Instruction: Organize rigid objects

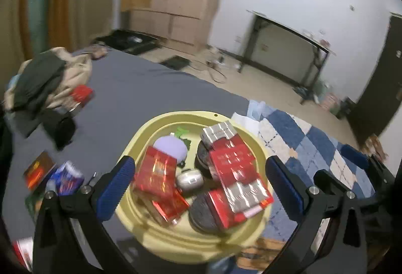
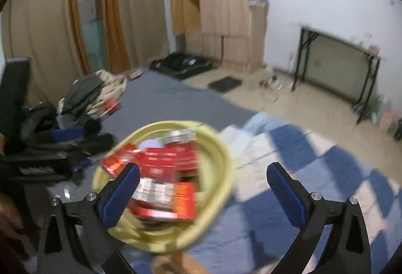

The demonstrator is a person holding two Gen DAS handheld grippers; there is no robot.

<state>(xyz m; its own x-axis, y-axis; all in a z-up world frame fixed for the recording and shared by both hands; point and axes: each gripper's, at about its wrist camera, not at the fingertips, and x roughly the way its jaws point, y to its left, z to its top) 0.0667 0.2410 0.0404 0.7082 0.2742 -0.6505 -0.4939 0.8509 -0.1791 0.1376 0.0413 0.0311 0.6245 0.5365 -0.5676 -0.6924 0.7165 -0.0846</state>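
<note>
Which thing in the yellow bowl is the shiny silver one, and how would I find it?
Look at the grey bed, then the yellow bowl sitting on it. Near the bowl's middle, between the red boxes, lies a small silver case. It is the only rounded, shiny metal-looking thing there; its neighbours are flat red boxes, dark round tins and a pale purple pouch.

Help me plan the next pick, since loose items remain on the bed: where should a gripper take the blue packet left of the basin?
Probably across the blue packet's narrower sides, coming from above with the open left gripper. It seems to lie flat on the grey sheet, apart from the yellow basin, though blur hides its edges.
</note>
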